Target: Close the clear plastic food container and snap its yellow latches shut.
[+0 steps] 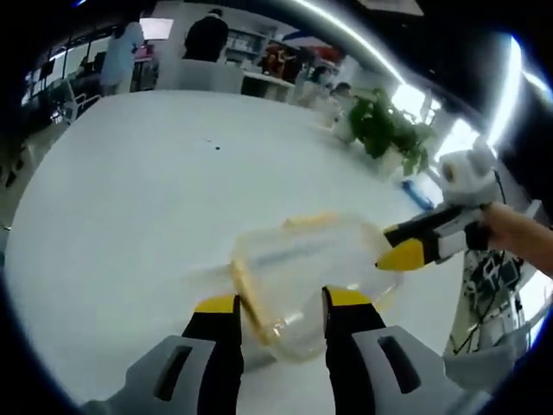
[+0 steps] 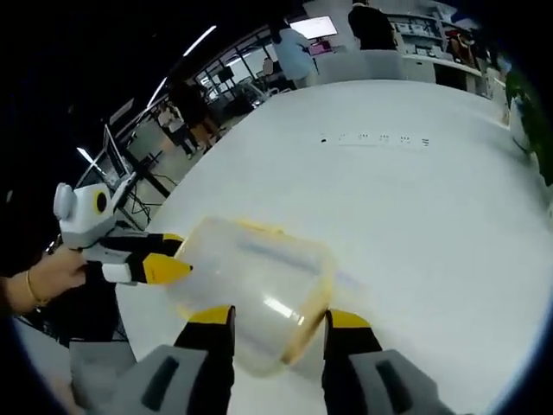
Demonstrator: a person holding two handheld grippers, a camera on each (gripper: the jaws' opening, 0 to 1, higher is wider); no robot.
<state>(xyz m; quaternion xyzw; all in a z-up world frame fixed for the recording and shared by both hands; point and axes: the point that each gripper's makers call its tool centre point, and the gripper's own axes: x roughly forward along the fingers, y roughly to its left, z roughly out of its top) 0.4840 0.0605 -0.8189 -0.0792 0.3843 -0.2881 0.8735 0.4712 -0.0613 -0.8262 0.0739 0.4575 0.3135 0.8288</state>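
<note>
Container sits btwn both open tongs.

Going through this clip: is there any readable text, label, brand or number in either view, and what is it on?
None can be read.
Clear plastic food container: no label or print visible; its surface is blurred.
Bright screen in the background: lit, but too small and blurred to read.
Small dark marks in a row on the white table: too small to tell whether they are text.
</note>
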